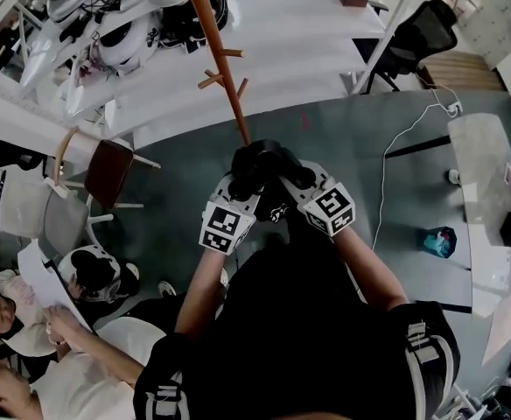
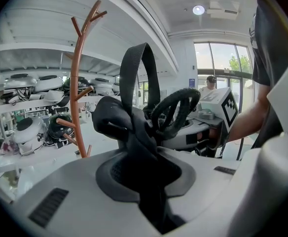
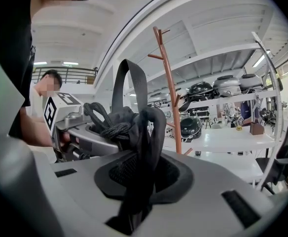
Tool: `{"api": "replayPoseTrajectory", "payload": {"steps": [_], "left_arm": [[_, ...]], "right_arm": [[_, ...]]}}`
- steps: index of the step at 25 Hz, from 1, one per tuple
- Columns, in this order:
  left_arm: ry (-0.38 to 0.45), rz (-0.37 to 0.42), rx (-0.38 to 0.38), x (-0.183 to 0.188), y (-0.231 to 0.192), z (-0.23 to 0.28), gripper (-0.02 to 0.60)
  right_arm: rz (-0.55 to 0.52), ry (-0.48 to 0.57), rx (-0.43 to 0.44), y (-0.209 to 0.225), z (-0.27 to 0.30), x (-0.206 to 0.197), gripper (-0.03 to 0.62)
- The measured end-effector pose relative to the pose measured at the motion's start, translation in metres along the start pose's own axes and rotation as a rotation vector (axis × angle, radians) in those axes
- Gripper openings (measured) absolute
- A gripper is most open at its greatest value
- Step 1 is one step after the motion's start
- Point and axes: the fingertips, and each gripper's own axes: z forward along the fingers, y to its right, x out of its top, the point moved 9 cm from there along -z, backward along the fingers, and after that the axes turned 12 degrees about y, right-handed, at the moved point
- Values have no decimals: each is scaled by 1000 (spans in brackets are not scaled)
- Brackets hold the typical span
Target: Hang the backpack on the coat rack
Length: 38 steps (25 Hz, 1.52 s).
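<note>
L tongs (image 2: 151, 174): clamped on black backpack (image 1: 262, 166) fabric, by top handle.
R tongs (image 3: 136, 179): clamped on same pack, opp. side.
Backpack: held up betw. both tongs, strap loop (image 2: 140, 65) standing upright.
Coat rack (image 1: 227, 77): brown, pegs bare, just ahead of pack, not touching.

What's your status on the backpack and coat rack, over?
Jaws shut on backpack: left gripper, right gripper. Held up, not yet on coat rack. Rack just ahead, nothing seen between.
</note>
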Motion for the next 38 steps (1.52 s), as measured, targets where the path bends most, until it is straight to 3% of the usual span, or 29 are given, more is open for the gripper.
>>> {"api": "replayPoseTrajectory", "payload": {"steps": [18,38], "left_arm": [[-24,6,35,18,-61,74,78],[-56,-11,133,35,-133,147,78]], "right_arm": [[6,-12,46,88,56,11,81],[25,-34,139,181,131,28,81]]}}
